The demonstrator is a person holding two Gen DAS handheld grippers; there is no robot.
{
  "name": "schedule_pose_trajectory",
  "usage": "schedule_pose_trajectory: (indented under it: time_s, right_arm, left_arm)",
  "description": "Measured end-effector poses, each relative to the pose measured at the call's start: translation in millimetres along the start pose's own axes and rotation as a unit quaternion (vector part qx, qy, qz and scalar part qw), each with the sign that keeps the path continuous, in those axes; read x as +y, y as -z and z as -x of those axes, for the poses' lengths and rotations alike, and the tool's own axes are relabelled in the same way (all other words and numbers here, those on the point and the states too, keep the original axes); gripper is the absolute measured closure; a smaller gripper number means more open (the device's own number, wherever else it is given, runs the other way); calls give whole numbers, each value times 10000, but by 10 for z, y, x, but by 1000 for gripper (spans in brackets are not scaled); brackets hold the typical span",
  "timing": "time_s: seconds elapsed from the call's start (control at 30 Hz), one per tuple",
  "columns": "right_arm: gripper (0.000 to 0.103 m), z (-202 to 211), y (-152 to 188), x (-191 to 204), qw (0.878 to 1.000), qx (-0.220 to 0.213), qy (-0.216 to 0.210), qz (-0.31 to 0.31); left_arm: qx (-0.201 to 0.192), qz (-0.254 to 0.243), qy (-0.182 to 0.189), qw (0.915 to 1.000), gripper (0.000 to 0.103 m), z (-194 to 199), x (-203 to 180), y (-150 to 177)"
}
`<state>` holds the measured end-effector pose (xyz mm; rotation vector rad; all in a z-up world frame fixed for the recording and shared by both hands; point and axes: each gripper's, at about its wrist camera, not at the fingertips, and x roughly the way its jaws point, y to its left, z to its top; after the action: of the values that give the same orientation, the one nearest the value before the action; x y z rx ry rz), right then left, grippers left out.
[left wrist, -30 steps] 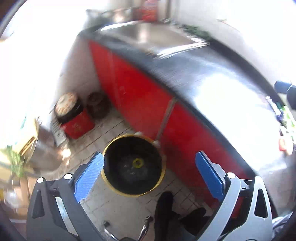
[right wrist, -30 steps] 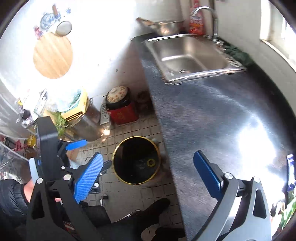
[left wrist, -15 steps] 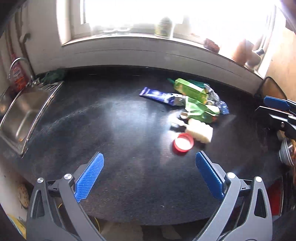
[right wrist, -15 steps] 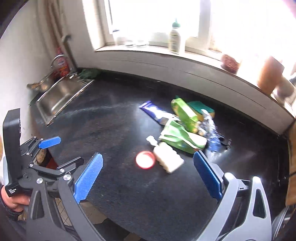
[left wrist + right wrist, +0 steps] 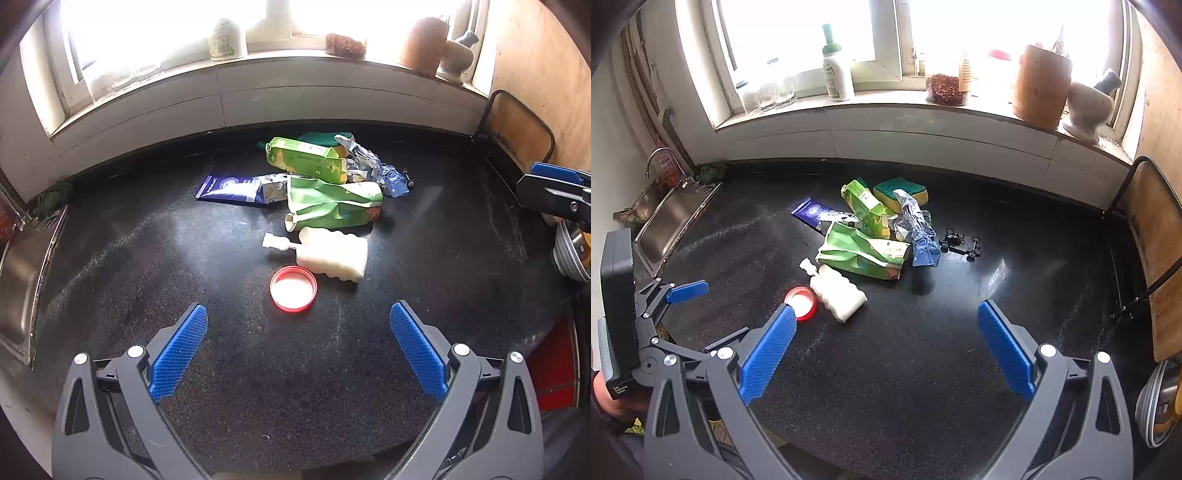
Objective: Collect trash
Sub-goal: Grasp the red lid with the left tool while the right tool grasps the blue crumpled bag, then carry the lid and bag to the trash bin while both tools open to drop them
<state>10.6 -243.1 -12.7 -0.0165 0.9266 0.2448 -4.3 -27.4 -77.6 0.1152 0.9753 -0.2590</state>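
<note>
A heap of trash lies on the black counter (image 5: pixel 147 280): a red lid (image 5: pixel 293 288), a crushed white bottle (image 5: pixel 325 254), a green bag (image 5: pixel 332 206), a green carton (image 5: pixel 306 159), a blue pack (image 5: pixel 240 189) and crumpled foil (image 5: pixel 373 168). The same lid (image 5: pixel 800 297), bottle (image 5: pixel 837 293) and bag (image 5: pixel 862 251) show in the right wrist view. My left gripper (image 5: pixel 297 347) is open and empty, just short of the lid. My right gripper (image 5: pixel 886 343) is open and empty, right of the heap and nearer me.
A sponge (image 5: pixel 901 194) and a small black toy car (image 5: pixel 960 243) lie behind the heap. A steel sink (image 5: pixel 672 218) is at the left. Bottle, jars and a mortar stand on the window sill (image 5: pixel 886 107). A wooden board (image 5: pixel 1156 236) leans at the right.
Both grippers have swung up from the floor bin to face the counter and have closed in on the heap. Both stay open and empty.
</note>
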Motion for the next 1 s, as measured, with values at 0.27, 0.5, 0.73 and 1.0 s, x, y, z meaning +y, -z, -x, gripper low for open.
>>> schedule_pose_trajectory:
  time_s: [0.27,0.5,0.73,1.0]
  right_arm:
    - [11,-580,-78,-261,9995,294,-41,-54]
    - [20,-1291,-340,-505,9979,636,-79,-105]
    - [32,-1982,-571,-644,9939,1102,-55,5]
    - [73,-2206,-613,-690,9922,1238,-167,48]
  left_arm:
    - [294,-160,-202,9992,7,-569,32,41]
    - [503,-61,-206,9985,7,-1140,129,90]
    - [556,81,-82,9984,8,-1419,164,42]
    - [382,-183,-114,9990,55,-1419,87,-65]
